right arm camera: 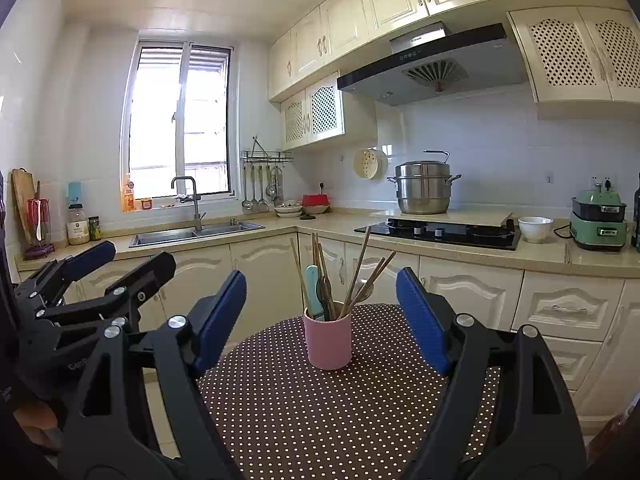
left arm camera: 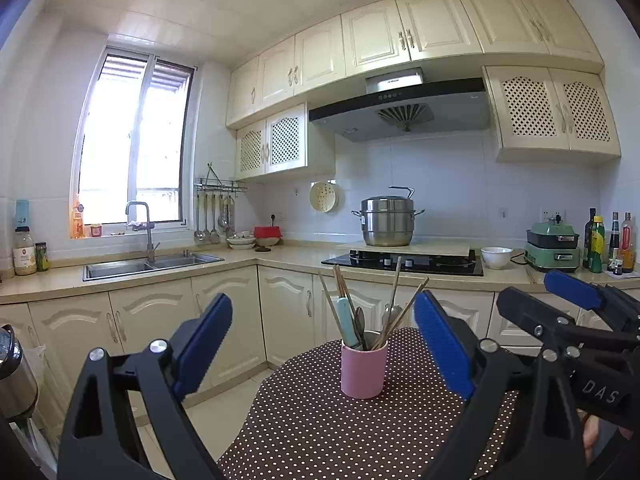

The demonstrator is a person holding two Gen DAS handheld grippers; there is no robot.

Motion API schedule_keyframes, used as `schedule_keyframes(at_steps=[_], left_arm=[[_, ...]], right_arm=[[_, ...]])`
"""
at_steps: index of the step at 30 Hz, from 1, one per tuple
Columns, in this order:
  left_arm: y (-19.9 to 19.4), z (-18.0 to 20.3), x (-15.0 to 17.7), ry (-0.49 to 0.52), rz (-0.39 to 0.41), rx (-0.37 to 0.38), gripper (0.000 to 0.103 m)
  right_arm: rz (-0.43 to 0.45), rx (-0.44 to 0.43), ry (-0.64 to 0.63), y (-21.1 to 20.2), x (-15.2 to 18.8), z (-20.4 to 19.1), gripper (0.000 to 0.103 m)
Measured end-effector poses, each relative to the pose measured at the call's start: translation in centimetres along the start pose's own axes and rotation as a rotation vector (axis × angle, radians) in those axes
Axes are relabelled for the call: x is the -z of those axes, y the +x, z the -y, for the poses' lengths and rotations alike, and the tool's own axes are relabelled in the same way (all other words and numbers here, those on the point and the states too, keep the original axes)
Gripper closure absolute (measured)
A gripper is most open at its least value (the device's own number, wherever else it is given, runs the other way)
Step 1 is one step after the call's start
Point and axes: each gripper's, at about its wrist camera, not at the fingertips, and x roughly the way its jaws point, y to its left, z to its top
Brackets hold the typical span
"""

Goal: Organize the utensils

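Note:
A pink cup (left arm camera: 363, 372) (right arm camera: 328, 340) stands upright near the far edge of a small table with a brown polka-dot cloth (left arm camera: 312, 428) (right arm camera: 320, 412). Several wooden chopsticks (left arm camera: 400, 312) (right arm camera: 356, 276), metal spoons (left arm camera: 359, 322) and a teal-handled utensil (left arm camera: 346, 322) (right arm camera: 313, 288) stick out of it. My left gripper (left arm camera: 322, 304) is open, level with the cup and short of it, nothing between its blue pads. My right gripper (right arm camera: 322, 276) is open too, also short of the cup and empty. Each gripper shows beside the other: right gripper (left arm camera: 532, 286), left gripper (right arm camera: 138, 254).
Beyond the table runs an L-shaped counter with a steel sink (left arm camera: 152, 266), a black hob (left arm camera: 404, 264) bearing a steel pot (left arm camera: 387, 220), a white bowl (left arm camera: 496, 257), a green cooker (left arm camera: 553, 246) and bottles (left arm camera: 608, 242). A steel kettle (left arm camera: 14, 372) stands at the left.

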Motion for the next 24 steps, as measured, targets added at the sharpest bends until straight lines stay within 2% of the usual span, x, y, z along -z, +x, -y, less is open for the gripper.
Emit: schedule_keyframes(at_steps=[11,24], left_arm=[[-4.5,-0.5,-2.4,-0.024,0.072,-0.004,0.01],[-6.1,-0.7,-3.6,-0.016,0.095,-0.019,0.01]], right_arm=[[0.062,0.027,-0.073,-4.1,-1.6,-1.9,0.023],[0.107,0.032,-0.102,-6.0,-2.5,-2.9,0.019]])
